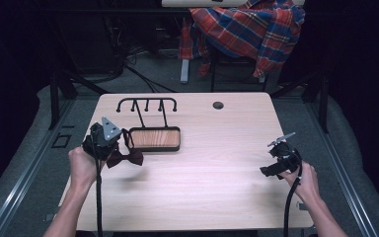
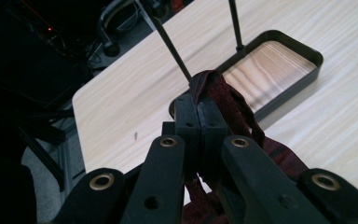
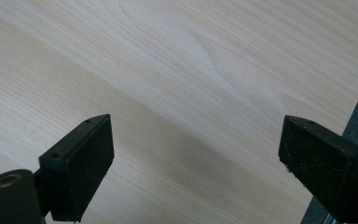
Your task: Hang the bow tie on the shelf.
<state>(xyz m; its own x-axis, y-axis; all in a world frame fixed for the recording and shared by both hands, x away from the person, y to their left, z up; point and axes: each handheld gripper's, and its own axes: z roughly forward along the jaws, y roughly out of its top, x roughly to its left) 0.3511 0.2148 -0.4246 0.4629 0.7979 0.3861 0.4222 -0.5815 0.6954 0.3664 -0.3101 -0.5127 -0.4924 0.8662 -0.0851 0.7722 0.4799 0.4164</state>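
Pale wood table (image 1: 202, 168) fills the middle of the high view, a plaid cloth (image 1: 249, 29) draped over a chair behind it at twelve o'clock. At nine o'clock the left hand (image 1: 83, 168) reaches forward with its forearm angled inward, lifting the left gripper (image 1: 109, 143), whose jaws are pressed together on a dark red bow tie (image 1: 126, 158) dangling above the tabletop. Just toward one o'clock of it sits a black hook stand (image 1: 148, 106) with a wooden tray base (image 1: 155, 139). At three o'clock the right hand (image 1: 303, 180) holds the right gripper (image 1: 276, 165) low and tilted leftward, jaws spread wide over bare wood.
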